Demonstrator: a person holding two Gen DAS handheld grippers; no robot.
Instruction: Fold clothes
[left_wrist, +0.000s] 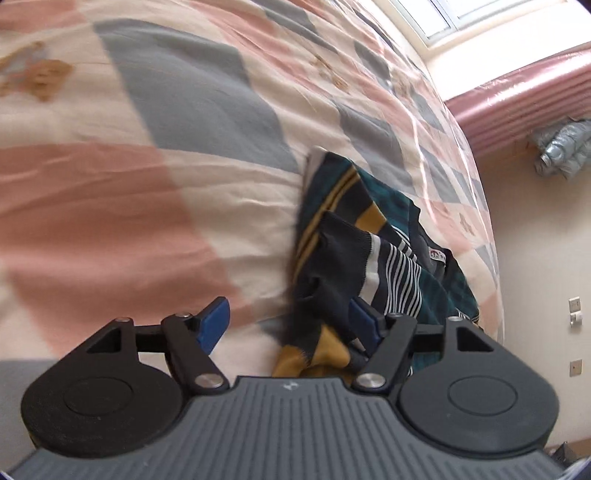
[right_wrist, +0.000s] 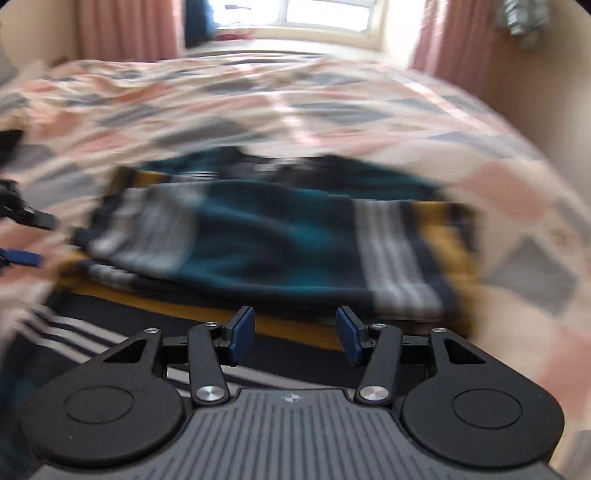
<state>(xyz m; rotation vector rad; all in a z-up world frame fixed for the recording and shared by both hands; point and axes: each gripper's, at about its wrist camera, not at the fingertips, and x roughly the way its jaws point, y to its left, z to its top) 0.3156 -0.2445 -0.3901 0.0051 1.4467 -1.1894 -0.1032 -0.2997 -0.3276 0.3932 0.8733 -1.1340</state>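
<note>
A knitted sweater (left_wrist: 369, 229) in navy, teal and mustard with white stripes lies crumpled on the bed at the right of the left wrist view. My left gripper (left_wrist: 290, 325) is open; the sweater's near edge bunches against its right pad (left_wrist: 364, 325) and partly hides it. The blurred right wrist view has the same sweater (right_wrist: 266, 243) spread flat across the middle, one sleeve laid over the body. My right gripper (right_wrist: 295, 334) is open just above the sweater's near striped part, with nothing between its fingers. At that view's left edge is a blue pad (right_wrist: 22, 257) of the left gripper.
The bedspread (left_wrist: 147, 184) is a patchwork of pink, grey and cream. Its right edge drops toward a pale wall, where a silver puffer jacket (left_wrist: 561, 151) hangs. Pink curtains (right_wrist: 129, 29) flank a bright window (right_wrist: 295, 14) beyond the bed.
</note>
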